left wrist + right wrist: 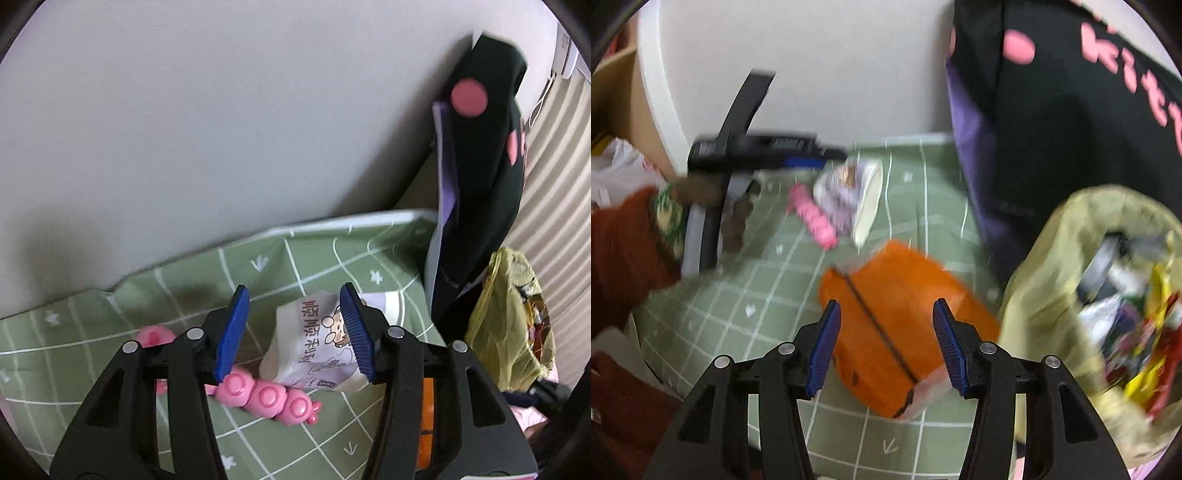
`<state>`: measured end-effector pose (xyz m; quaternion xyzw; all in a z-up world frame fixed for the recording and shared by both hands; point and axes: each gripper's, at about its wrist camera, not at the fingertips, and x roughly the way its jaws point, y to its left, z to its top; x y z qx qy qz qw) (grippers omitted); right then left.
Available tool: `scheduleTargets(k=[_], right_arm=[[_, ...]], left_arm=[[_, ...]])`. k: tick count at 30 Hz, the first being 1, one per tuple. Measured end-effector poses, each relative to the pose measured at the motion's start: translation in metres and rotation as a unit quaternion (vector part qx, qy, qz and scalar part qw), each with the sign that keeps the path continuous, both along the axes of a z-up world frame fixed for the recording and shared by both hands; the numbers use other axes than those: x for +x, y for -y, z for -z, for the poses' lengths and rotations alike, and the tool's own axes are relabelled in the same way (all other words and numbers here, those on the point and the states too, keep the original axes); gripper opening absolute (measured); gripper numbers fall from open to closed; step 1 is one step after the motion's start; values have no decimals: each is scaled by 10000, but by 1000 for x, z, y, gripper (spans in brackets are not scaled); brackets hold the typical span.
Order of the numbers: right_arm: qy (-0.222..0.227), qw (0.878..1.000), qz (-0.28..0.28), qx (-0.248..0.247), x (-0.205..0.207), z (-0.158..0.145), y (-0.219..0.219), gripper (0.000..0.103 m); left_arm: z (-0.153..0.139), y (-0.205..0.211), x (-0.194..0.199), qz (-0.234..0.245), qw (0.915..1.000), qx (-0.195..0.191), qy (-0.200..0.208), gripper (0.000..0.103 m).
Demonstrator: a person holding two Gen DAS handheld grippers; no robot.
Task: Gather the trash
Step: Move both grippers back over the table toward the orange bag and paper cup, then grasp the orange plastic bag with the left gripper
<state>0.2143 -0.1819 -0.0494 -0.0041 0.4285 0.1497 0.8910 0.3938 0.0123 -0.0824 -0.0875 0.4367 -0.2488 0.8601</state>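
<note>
In the left wrist view my left gripper (294,295) is open over a white paper wrapper (314,347) with cartoon print, which lies on the green checked cloth (110,332). The wrapper shows between the blue pads, and the pads do not press on it. A pink bead-like toy (267,397) lies just in front of it. In the blurred right wrist view my right gripper (886,308) hangs open above an orange packet (897,314). Further off are the left gripper (812,162), the wrapper (846,195) and the pink toy (814,219).
A yellow-green plastic bag (1082,288) stuffed with trash stands open at the right, also visible as the bag (511,325). A black bag with pink dots (480,166) leans on the wall behind it. A red-brown sleeve (624,240) and a cardboard box (617,99) are at the left.
</note>
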Motion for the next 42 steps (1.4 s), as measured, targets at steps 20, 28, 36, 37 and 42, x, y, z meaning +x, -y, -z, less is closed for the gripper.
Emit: scheduleTargets(k=[20,28,36,37,42], right_arm=[[-701,9910,-955,630,-8,52,-48,48],[-319,9967,-591,456,-15,39,-10,49],[48,9997,-49,253,-10,27,3,49],[150,9997,-37,198,-6,21,3,49],[236,9989,-245,314,29,9,-16,49]], left_arm=[[4,-54,-120,-295,9980,34,-550,48],[-5,-69,-149,-292,9983,-88,-496,48],[28,6,-165,445,9932,221,-1049,48],[31,12,-166,462,9925,354,-1076,42],[24,6,-173,352,9937,556,-907,18]])
